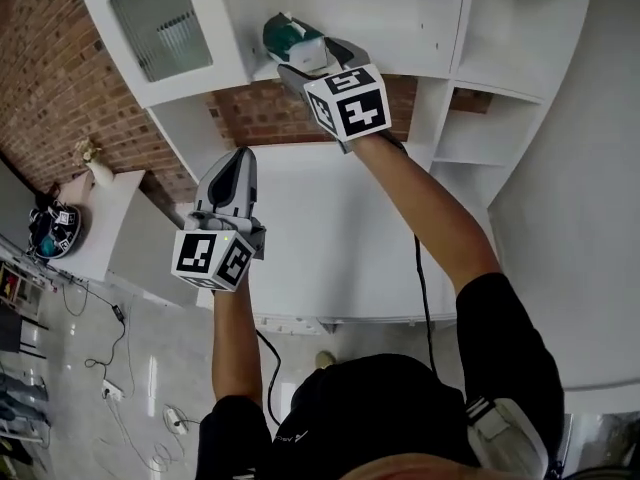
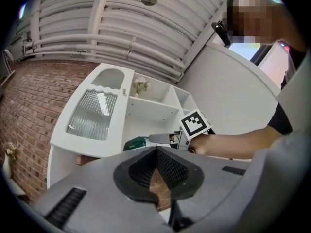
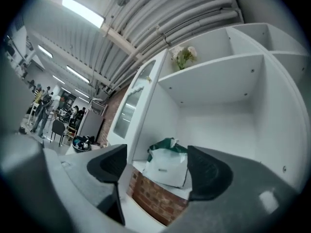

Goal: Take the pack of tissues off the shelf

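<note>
The pack of tissues (image 1: 290, 38), white with a green top, lies on a board of the white shelf unit (image 1: 420, 28). My right gripper (image 1: 306, 58) is raised to it and stands open. In the right gripper view the pack (image 3: 167, 166) sits just ahead between the two spread jaws of the right gripper (image 3: 156, 155), and neither pad presses on it. My left gripper (image 1: 240, 160) hangs lower and to the left, shut and empty, over the white counter. From the left gripper (image 2: 156, 152) I see the pack (image 2: 136, 143) and the right gripper (image 2: 167, 139) at it.
A ribbed glass cabinet door (image 1: 160, 23) stands left of the pack's compartment. Brick wall (image 1: 270, 113) shows under the shelf board. A vase of flowers (image 3: 183, 56) is on the shelf above. A white counter (image 1: 330, 238) lies below; cables (image 1: 120, 388) trail on the floor.
</note>
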The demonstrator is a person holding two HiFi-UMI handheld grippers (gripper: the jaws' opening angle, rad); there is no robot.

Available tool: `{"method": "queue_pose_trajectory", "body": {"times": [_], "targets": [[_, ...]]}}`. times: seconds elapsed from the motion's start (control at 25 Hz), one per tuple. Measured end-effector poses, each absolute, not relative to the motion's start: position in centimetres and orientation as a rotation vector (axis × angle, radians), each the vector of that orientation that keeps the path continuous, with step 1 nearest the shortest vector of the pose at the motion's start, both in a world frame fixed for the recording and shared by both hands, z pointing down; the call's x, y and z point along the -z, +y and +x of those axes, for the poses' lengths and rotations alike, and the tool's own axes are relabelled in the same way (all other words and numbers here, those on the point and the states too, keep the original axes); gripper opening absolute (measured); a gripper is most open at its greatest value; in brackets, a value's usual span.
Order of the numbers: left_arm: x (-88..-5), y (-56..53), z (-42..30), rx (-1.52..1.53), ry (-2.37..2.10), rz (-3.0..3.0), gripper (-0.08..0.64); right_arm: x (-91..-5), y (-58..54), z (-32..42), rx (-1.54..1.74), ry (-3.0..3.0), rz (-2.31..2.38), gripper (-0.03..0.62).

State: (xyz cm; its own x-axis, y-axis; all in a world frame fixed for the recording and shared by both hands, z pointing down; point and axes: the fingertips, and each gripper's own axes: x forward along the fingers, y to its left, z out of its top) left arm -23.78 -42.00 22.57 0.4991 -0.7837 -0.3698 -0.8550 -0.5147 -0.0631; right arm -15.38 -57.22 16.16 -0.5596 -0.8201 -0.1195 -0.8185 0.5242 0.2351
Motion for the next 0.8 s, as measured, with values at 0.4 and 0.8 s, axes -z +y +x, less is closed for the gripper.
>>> {"method": "queue_pose_trajectory", "body": {"times": [0.4, 0.8], "targets": [[-22.2, -46.6, -26.5, -0.465, 1.252, -2.579, -0.002, -16.7, -64.5, -16.4, 0.177, -2.520, 1.561, 0.446], [-22.0, -48.1, -26.3, -0.461, 1.253, -2.576, -0.002, -18.0, -66.8, -16.8, 0.112, -2.456, 1.501, 0.323]]}}
